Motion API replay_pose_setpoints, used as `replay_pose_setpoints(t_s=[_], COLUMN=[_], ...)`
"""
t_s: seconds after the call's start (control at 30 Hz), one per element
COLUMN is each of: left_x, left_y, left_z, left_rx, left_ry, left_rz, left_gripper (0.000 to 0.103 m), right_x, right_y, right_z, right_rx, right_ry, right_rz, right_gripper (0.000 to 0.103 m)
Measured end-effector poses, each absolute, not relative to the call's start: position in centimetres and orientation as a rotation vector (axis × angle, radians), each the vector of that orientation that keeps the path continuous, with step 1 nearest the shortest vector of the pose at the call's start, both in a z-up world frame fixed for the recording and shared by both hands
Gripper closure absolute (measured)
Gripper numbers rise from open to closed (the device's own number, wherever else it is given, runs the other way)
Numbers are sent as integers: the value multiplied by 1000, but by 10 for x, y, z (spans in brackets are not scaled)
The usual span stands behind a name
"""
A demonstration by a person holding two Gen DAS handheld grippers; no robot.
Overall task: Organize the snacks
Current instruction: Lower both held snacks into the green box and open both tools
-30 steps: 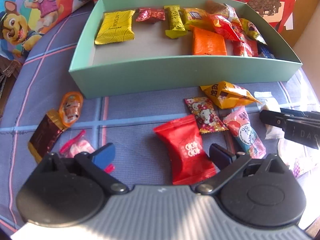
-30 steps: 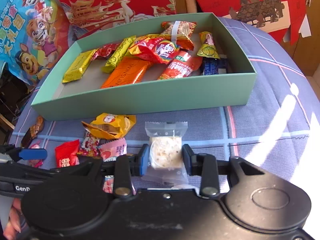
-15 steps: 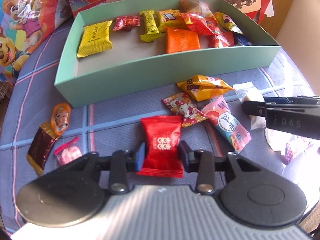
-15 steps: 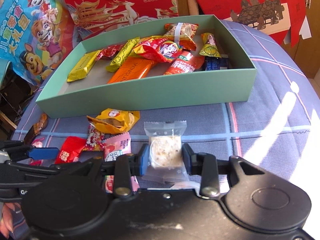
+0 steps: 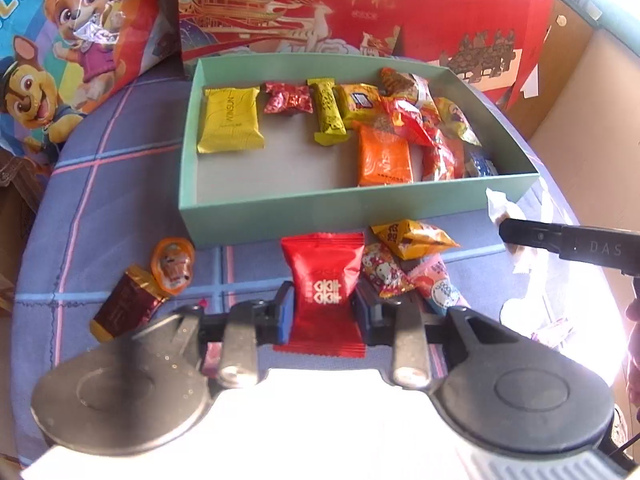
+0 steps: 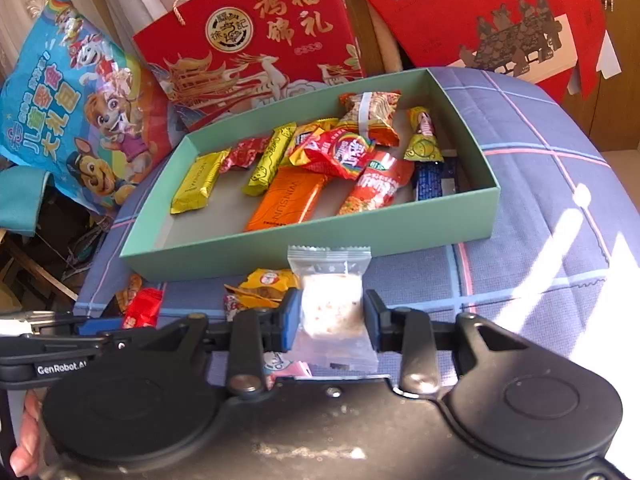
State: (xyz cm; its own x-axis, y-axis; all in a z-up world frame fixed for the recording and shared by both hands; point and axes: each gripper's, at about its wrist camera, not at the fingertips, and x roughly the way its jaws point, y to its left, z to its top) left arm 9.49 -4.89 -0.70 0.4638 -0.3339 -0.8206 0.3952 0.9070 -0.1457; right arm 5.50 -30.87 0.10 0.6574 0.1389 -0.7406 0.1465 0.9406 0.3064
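My left gripper (image 5: 323,310) is shut on a red snack packet (image 5: 323,280) and holds it above the cloth, just in front of the green box (image 5: 320,210). My right gripper (image 6: 332,316) is shut on a clear-wrapped white snack (image 6: 331,304), also lifted in front of the green box (image 6: 360,236). The box holds several snacks, among them a yellow packet (image 5: 231,119) and an orange packet (image 5: 385,157). The right gripper shows side-on at the right of the left wrist view (image 5: 505,233).
Loose snacks lie on the blue checked cloth: a yellow pouch (image 5: 412,237), a Hello Kitty packet (image 5: 382,271), a pink packet (image 5: 442,290), an orange candy (image 5: 173,266) and a brown bar (image 5: 126,306). Red gift bags (image 6: 248,48) and a cartoon bag (image 6: 80,108) stand behind the box.
My left gripper closed on the red packet and lifted it toward the box. My right gripper, holding the white snack throughout, rose and moved closer to the box.
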Motion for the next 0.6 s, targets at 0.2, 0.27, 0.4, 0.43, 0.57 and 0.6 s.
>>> replay_pose_setpoints(t_s=[0.2,0.27,0.4,0.43,0.57,0.6], left_x=[139,158,195,202,225,231], left_y=[-57,-63,-77,-80,-87,-88], left_z=[17,19,11,9,-3,-7], left_rx=[69,73,88,91,86,86], left_ry=[911,906,915,917,935,941], left_rz=[-432,-428,-422,-421,-426,-425], left_gripper=[72,72,72,72,72,72], right_x=[110,132,178,188,214,218], right_y=[-290,-280,-270,-270,-267,-267], right_z=[27,31,26,22,5,2], right_rx=[379,369,396,403,434,438], right_ry=[844,845,872,881,920,926], right_rz=[83,96,95,91,87,86], right_gripper=[70,70,70,70,70,70])
